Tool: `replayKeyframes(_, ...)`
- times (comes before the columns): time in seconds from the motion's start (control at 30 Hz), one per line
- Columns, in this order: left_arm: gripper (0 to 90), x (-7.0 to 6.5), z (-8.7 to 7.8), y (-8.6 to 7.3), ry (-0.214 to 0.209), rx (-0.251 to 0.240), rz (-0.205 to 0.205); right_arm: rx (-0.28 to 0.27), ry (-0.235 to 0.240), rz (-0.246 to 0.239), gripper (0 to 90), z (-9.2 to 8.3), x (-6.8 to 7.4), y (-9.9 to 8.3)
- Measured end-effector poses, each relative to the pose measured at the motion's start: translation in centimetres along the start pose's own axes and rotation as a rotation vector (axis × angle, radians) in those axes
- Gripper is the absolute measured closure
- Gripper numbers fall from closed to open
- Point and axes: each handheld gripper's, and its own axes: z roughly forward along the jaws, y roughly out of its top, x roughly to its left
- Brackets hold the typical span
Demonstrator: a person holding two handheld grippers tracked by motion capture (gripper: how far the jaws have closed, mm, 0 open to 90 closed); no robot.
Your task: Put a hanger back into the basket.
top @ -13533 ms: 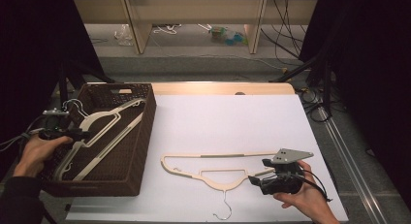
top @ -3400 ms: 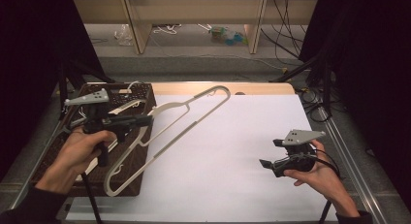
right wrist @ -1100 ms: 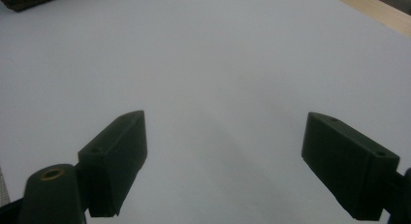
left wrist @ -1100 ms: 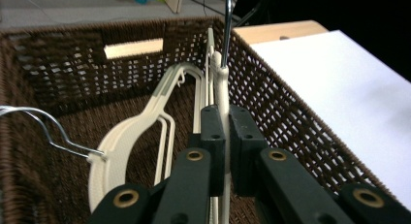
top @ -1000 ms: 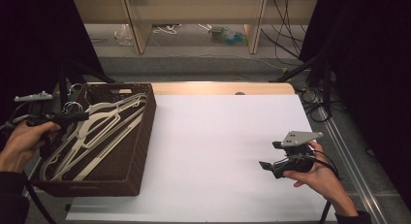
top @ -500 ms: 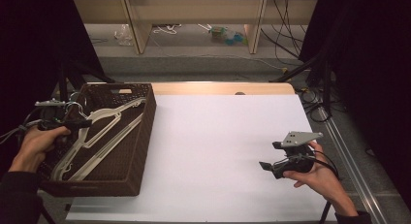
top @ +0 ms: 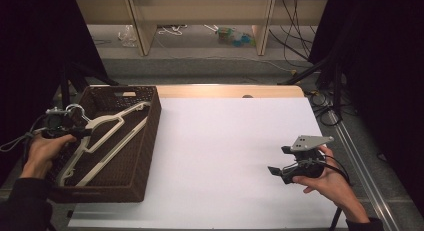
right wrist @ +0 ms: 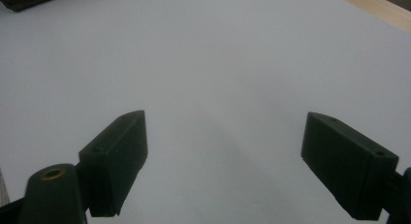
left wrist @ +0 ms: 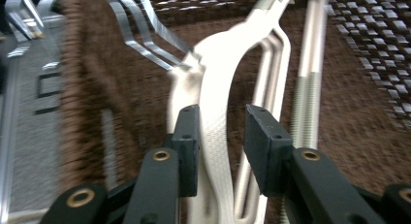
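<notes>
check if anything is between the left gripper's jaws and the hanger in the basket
Nothing visible is. The left gripper has just been opening its jaws, and the cream hanger runs straight between them, lying in the brown wicker basket with no other object in the gap.

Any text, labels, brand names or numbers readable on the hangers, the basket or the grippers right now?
None: no readable text on the hangers, basket, left gripper, right gripper or white table.
Items on the far floor: too small and blurred to read.
</notes>
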Motion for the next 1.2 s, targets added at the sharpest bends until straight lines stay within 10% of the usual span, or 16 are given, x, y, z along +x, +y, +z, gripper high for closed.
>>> replayKeyframes(0.23, 62.3, -0.4, -2.2, 0.2, -0.027, -0.129, -0.062, -0.002, 0.001, 0.004, 17.7, 0.0, 0.1, 0.0)
replayKeyframes(0.5, 45.3, -4.2, -5.9, 0.0, -0.111, -0.326, -0.027, -0.017, -0.003, 0.014, 18.0, 0.3, 0.2, 0.0)
replayKeyframes(0.63, 41.9, -7.3, -7.8, 0.3, -0.141, -0.378, 0.067, -0.031, -0.013, 0.017, 18.0, 0.4, 0.3, -0.2)
replayKeyframes(0.97, 31.1, -15.9, -8.7, -0.5, -0.333, -0.391, 0.211, -0.106, -0.042, 0.038, 17.1, 0.2, 0.7, -0.4)
replayKeyframes(1.2, 27.5, -20.3, -8.4, -1.9, -0.386, -0.360, 0.302, -0.142, -0.042, 0.051, 16.7, 0.3, 1.0, -0.5)
